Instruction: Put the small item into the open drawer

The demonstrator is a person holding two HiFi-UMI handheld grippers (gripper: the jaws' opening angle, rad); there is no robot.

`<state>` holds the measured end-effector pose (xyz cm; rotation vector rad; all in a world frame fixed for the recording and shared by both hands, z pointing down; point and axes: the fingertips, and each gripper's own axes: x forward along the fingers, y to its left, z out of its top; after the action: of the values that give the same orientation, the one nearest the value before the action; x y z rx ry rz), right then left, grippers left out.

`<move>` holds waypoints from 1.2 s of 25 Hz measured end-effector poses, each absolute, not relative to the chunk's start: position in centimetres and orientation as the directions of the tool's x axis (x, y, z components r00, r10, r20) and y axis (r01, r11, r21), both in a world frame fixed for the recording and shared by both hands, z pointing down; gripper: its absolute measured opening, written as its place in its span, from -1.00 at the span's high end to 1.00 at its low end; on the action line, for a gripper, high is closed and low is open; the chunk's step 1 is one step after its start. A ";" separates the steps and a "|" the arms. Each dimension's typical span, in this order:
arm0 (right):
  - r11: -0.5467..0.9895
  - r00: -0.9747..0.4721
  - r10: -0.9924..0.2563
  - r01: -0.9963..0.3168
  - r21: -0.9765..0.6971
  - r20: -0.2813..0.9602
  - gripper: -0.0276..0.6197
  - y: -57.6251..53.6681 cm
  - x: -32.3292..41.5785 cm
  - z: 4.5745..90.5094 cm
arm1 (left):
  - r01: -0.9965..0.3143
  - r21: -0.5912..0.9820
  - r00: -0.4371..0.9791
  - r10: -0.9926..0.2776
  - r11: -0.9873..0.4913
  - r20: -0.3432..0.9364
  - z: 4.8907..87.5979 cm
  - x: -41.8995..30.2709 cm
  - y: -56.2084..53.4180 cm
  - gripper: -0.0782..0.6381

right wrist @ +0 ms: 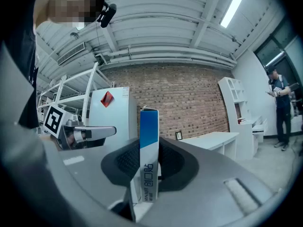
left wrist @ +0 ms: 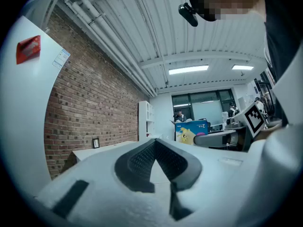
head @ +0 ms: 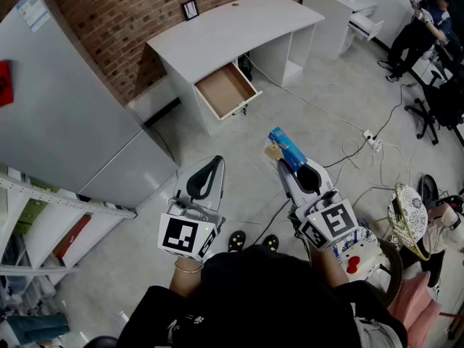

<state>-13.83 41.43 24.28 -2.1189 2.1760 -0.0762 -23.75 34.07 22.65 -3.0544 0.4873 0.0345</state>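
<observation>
A small blue box (head: pixel 287 148) stands on edge between the jaws of my right gripper (head: pixel 291 167), which is shut on it; in the right gripper view the blue box (right wrist: pixel 147 150) rises upright from the pads of the right gripper (right wrist: pixel 148 143). My left gripper (head: pixel 216 162) is held level beside it, its tips meeting with nothing between them, as the left gripper view shows for the left gripper (left wrist: pixel 155 141). The open wooden drawer (head: pixel 226 90) juts from the white desk (head: pixel 239 24), ahead of both grippers across bare floor and empty inside.
A tall grey cabinet (head: pixel 65 107) and a metal shelf rack (head: pixel 43 223) stand at the left. Cables and a power strip (head: pixel 373 140) lie on the floor at the right. A person (head: pixel 420 27) stands far right near office chairs. A small frame (head: pixel 190 9) sits on the desk.
</observation>
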 end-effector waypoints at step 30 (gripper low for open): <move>0.077 -0.067 -0.993 -0.991 -0.105 -0.100 0.65 46.7 -6.0 24.2 | -0.358 -0.047 0.934 -0.358 -0.933 0.001 24.4 -16.3 38.8 0.79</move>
<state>-5.96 46.72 24.23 -2.0404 2.1942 -0.0132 -16.33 38.80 24.39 -3.0441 0.5642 -0.0148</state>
